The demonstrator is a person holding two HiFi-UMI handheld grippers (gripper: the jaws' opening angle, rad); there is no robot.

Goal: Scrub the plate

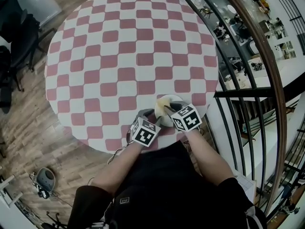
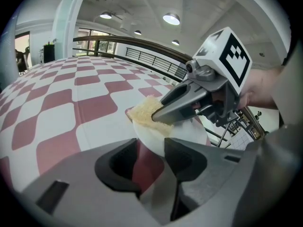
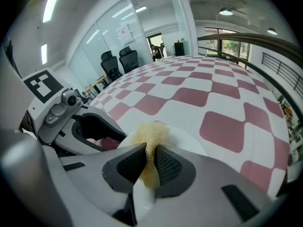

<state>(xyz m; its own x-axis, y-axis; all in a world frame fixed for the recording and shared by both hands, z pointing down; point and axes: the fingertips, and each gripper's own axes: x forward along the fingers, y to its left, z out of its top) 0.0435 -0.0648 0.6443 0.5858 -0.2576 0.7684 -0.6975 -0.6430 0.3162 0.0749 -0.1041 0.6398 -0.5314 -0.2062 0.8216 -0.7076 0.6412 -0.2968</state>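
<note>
Reaching fwd w/ both forearms, you bring the two tools together at the near edge of the checked table (image 1: 128, 56), marker cubes almost side by side. L forearm angles in from the left, R comes in straighter.

Surroundings: rest of the cloth is bare. A curved railing (image 1: 248, 56) runs just past the table's right side, and office chairs (image 1: 19, 32) sit well apart on the left. Neither is in your way.

Jaws:
- left gripper (image 2: 151, 159) – closed down on the near rim of the white plate (image 2: 189, 131), which sits at the table's near-right edge. Can't tell if it's lifted off the cloth.
- right gripper (image 3: 150, 161) – pressed tight on a yellow sponge (image 3: 152, 134), its frayed top bulging past the tips and touching the plate's face.
</note>
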